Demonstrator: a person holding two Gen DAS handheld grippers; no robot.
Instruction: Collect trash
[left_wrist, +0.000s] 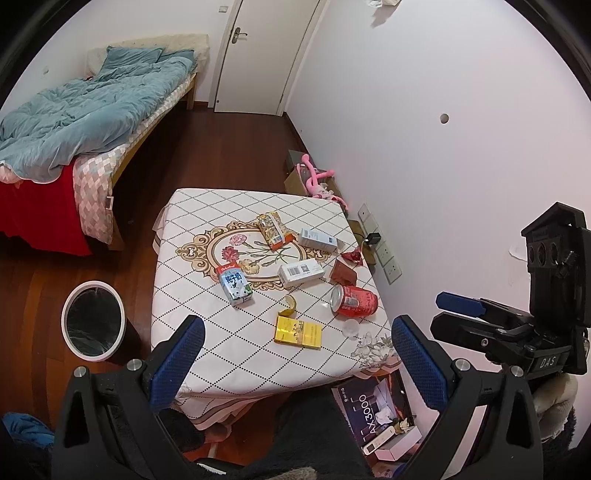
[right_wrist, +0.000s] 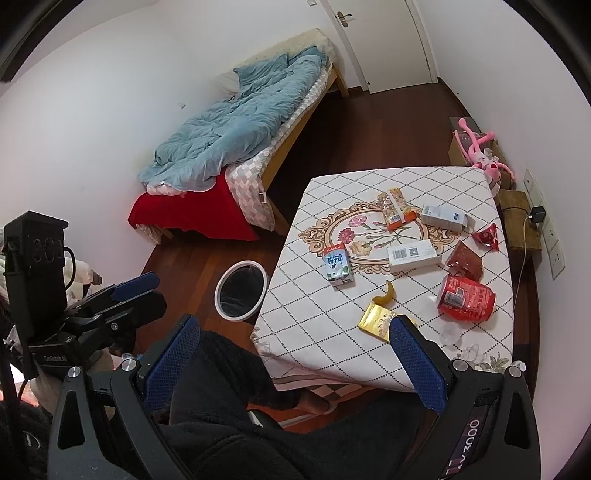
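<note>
A cloth-covered table carries litter: a milk carton, a red can on its side, a yellow pack, a peel, a white box, a snack bag and a red wrapper. On the floor to the table's left stands a white-rimmed bin with a black liner. My left gripper hovers open above the table's near edge, holding nothing. My right gripper is open too, over the near left corner beside the yellow pack and the bin.
A bed with a blue duvet fills the far left, with a door behind it. Against the right wall sit a cardboard box with a pink toy and wall sockets. A router box lies on the floor. A person's dark-clothed lap is below.
</note>
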